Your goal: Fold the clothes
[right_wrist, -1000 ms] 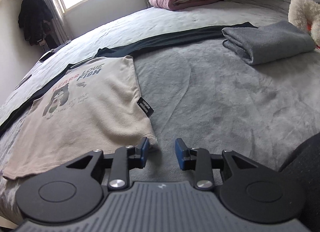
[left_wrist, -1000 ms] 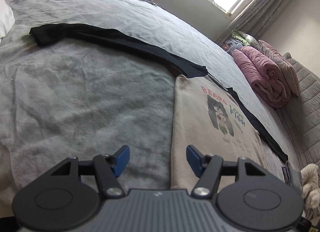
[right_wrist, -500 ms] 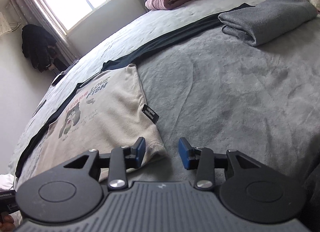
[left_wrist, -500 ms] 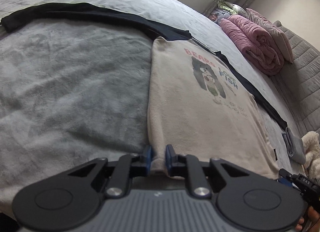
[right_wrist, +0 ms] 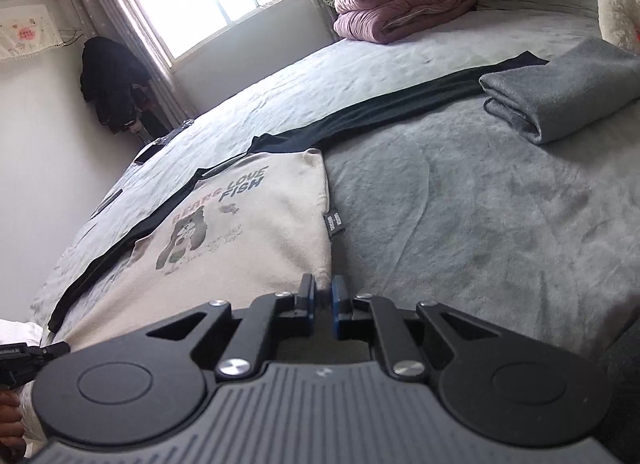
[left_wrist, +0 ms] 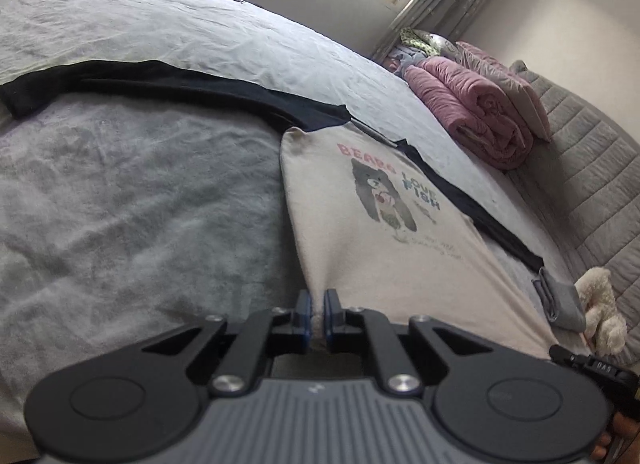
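Left tool (left_wrist: 316, 314) pinching the near hem corner of a cream printed bear T-shirt (left_wrist: 372, 232), right tool (right_wrist: 322, 300) clamped on the shirt's other near corner (right_wrist: 248, 240), shirt spread flat with black sleeves across the grey plush bed (right_wrist: 460, 216), folded grey towel (right_wrist: 560, 96) towards the bed's far right edge

A cream shirt (left_wrist: 384, 232) with black sleeves and a bear print reading "BEARS LOVE FISH" lies face up on the bed, spreading away ahead of each claw, its near hem corners pinched and lifted.
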The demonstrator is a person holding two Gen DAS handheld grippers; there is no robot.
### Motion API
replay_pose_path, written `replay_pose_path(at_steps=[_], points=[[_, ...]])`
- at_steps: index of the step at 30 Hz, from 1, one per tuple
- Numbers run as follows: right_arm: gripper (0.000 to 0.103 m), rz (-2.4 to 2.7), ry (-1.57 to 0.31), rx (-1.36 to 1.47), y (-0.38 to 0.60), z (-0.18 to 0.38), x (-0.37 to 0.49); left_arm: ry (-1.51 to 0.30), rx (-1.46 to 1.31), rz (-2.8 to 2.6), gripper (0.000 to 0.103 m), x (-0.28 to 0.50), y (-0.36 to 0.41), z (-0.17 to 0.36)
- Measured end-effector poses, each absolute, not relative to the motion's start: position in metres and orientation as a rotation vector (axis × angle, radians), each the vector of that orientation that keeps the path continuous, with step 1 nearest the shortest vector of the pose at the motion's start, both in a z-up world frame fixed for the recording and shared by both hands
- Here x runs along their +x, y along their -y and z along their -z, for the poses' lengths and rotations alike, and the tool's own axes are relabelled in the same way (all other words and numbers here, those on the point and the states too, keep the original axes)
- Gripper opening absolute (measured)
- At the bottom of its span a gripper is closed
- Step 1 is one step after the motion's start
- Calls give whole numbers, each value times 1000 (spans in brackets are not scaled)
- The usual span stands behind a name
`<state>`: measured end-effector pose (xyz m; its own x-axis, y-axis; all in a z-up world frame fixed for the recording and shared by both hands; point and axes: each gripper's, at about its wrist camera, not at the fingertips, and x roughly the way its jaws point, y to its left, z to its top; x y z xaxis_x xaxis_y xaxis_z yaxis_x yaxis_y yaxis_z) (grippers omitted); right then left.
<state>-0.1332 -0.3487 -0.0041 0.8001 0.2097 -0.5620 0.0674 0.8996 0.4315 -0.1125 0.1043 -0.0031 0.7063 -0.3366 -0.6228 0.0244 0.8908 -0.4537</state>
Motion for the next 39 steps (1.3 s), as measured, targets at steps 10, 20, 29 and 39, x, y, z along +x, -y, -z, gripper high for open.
replay_pose_path(at_steps=[10, 20, 29, 39], points=[[10, -51, -752, 296, 332, 27, -121, -854, -136, 114, 7, -109, -69, 27], [33, -25, -707, 224, 324, 18, -124, -855, -317, 98, 37, -108, -104, 18], [38, -18, -590, 89, 290, -6, -102, -788, -224, -61, 36, -95, -137, -1], [38, -78, -529, -93, 206, 3, -39, -767, -69, -281, 38, -53, -185, -10]])
